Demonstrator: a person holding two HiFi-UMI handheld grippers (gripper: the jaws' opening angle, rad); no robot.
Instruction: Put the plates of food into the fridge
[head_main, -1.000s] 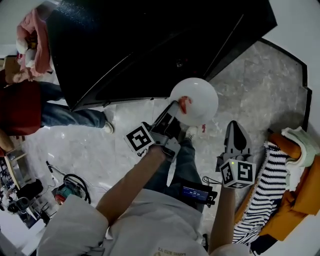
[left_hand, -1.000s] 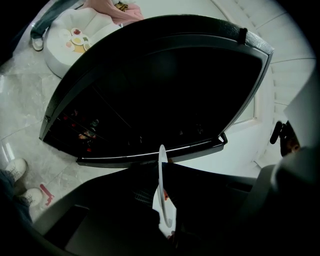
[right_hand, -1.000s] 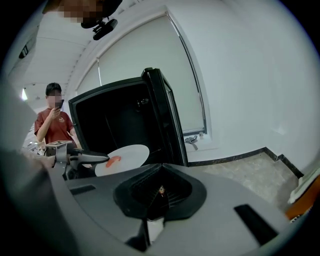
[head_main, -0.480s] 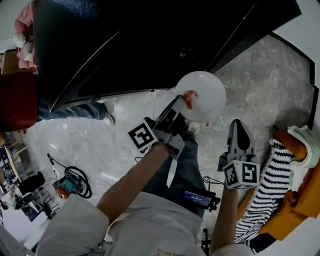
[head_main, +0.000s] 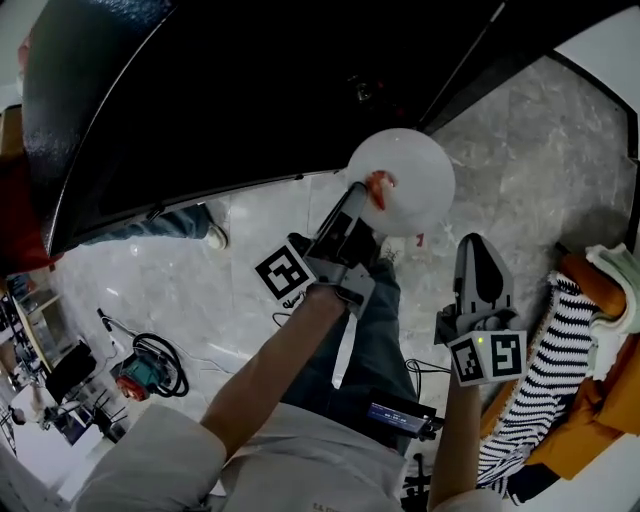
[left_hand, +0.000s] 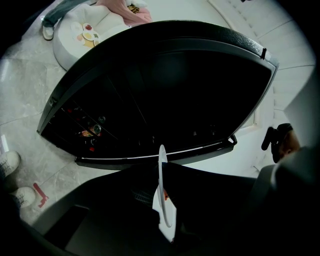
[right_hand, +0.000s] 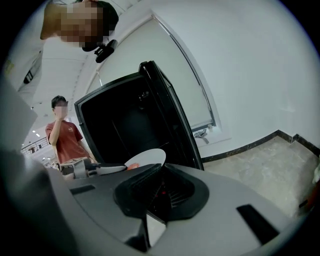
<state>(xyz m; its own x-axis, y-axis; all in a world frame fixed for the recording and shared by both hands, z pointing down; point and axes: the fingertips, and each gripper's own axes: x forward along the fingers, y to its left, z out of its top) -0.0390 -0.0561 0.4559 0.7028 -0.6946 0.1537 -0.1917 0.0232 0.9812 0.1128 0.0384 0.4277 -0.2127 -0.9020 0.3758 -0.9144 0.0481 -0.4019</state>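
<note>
A white plate (head_main: 405, 175) with a red piece of food (head_main: 377, 186) on it is held level by its near rim in my left gripper (head_main: 358, 198), which is shut on it. It hangs just in front of the open black fridge (head_main: 250, 90). In the left gripper view the plate (left_hand: 165, 215) shows edge-on between the jaws of the left gripper (left_hand: 161, 172), with the fridge (left_hand: 160, 85) ahead. My right gripper (head_main: 474, 248) is shut and empty, to the right of the plate. In the right gripper view, that gripper (right_hand: 163, 167) points at the fridge (right_hand: 120, 125), and the plate (right_hand: 147, 159) shows.
A person in a red shirt (right_hand: 62, 140) stands left of the fridge; a leg and shoe (head_main: 210, 235) show on the marble floor. Striped and orange cloth (head_main: 545, 370) lies at the right. Cables and tools (head_main: 140, 370) lie lower left. A round white table (left_hand: 85, 32) stands beyond.
The plate and my left gripper have shifted a little toward the fridge, which now fills more of the head view. The right gripper stays shut beside them.
</note>
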